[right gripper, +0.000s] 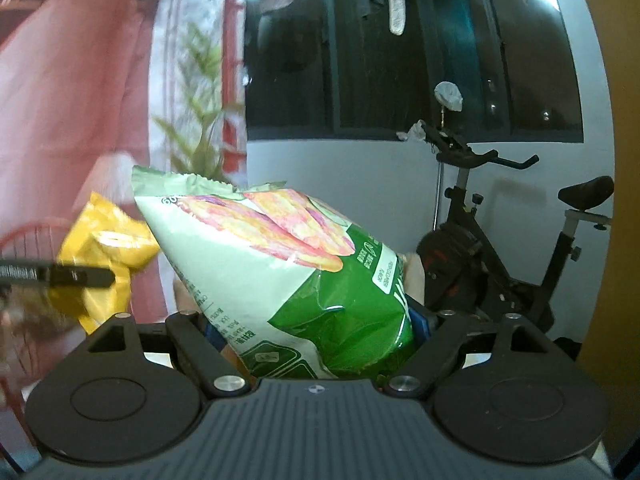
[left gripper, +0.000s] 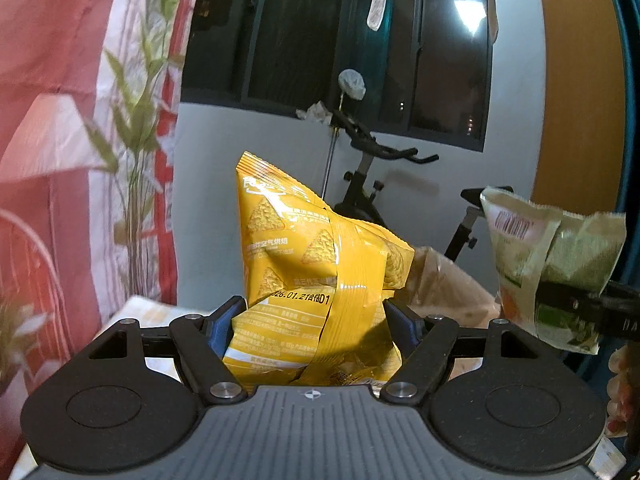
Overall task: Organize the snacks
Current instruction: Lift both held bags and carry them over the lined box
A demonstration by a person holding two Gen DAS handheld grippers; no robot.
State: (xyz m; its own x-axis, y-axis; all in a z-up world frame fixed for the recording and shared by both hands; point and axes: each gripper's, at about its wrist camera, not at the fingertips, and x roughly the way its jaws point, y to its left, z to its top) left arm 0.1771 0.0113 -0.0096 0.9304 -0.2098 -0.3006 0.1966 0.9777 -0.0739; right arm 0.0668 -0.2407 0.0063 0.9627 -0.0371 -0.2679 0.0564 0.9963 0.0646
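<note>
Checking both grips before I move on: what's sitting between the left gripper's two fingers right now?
The yellow snack bag, pinched between the left gripper's blue pads, clearest in the left wrist view.

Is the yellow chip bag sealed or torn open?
Sealed, seemingly: the yellow chip bag looks puffed and its crimped top edge intact, though its lower end is hidden.

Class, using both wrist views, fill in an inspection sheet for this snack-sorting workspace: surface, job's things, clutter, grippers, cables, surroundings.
Surface: pale table edge only, mostly hidden.
Job's things: yellow chip bag; green snack bag; both raised.
Clutter: brown paper bag behind the yellow one.
Grippers: left gripper shut on the yellow bag; right gripper shut on the green bag.
Cables: nothing seen.
Surroundings: exercise bike, dark window, red-and-white curtain.
</note>
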